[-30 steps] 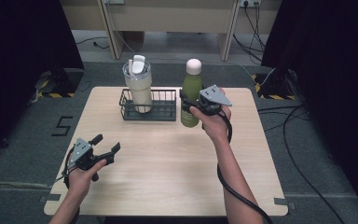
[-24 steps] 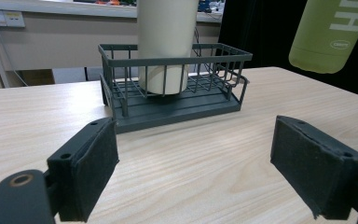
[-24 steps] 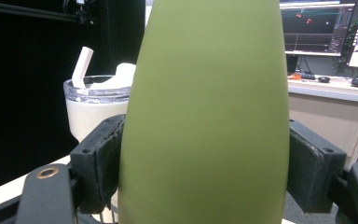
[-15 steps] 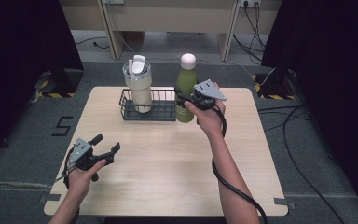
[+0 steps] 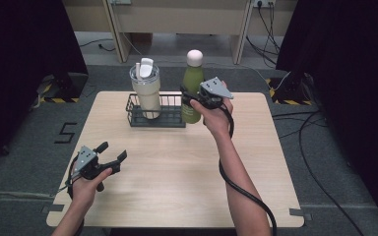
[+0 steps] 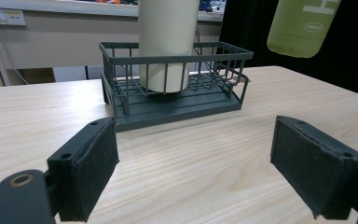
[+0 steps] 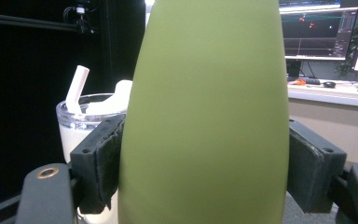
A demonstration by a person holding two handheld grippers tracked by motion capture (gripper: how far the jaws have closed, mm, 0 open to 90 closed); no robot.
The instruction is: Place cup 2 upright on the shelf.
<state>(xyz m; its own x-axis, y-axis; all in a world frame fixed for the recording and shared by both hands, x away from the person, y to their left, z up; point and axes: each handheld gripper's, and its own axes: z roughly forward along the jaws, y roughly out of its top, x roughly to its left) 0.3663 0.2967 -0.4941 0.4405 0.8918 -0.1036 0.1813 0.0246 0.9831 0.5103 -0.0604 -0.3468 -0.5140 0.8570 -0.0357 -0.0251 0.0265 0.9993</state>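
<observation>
My right gripper (image 5: pixel 193 100) is shut on a green bottle (image 5: pixel 191 88) with a pale cap, held upright just off the table by the right end of a dark wire basket (image 5: pixel 170 120). In the right gripper view both pads (image 7: pixel 98 163) press the bottle's (image 7: pixel 205 107) sides. A cream tumbler (image 5: pixel 146 93) with lid and straw stands in the basket's left half. In the left gripper view the bottle's base (image 6: pixel 303 28) hangs above the tabletop, right of the basket (image 6: pixel 177 109) and the tumbler (image 6: pixel 165 42). My left gripper (image 5: pixel 111 152) rests low over the near left of the table, open with nothing between its fingers (image 6: pixel 86 172).
The light wooden table (image 5: pixel 177 177) has bare surface in front of the basket and to its right. Cables lie on the grey floor to the right. A desk with monitors (image 7: pixel 317 32) stands beyond the table in the right gripper view.
My right gripper has carried the green bottle leftward, closer to the basket's right end. The left gripper has stayed where it was.
</observation>
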